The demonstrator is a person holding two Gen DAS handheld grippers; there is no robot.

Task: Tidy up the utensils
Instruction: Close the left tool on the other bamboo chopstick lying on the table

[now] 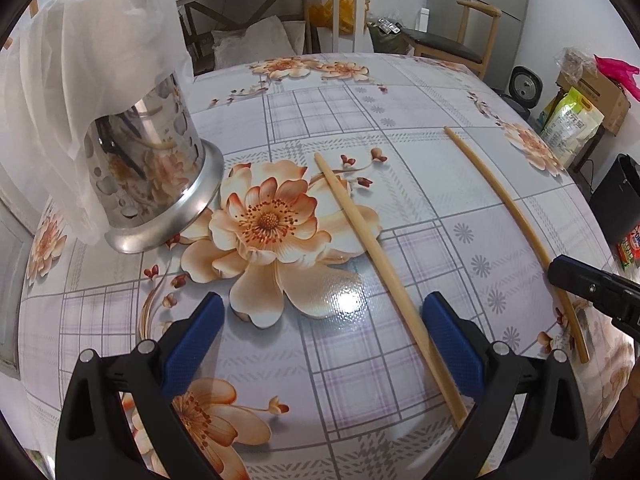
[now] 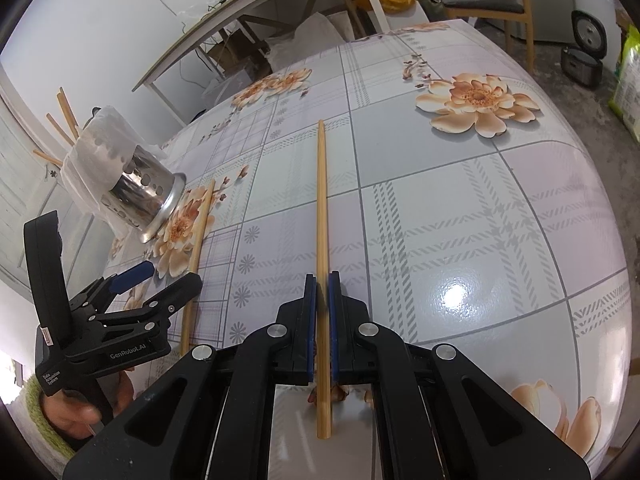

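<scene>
With the right hand-held gripper (image 2: 322, 316) clamped on one chopstick (image 2: 321, 208) and the left hand-held gripper (image 1: 322, 344) wide open, apparently straddling the other chopstick (image 1: 372, 248), it should lift level toward the holder (image 1: 156, 176).

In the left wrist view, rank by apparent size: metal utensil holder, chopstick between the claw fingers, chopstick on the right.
1. Metal utensil holder, bulkiest.
2-3. Near chopstick and right chopstick: alike; nearness makes ranking unsure.

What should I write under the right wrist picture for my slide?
Right gripper shut on a chopstick; a second chopstick lies near the metal holder.
</scene>
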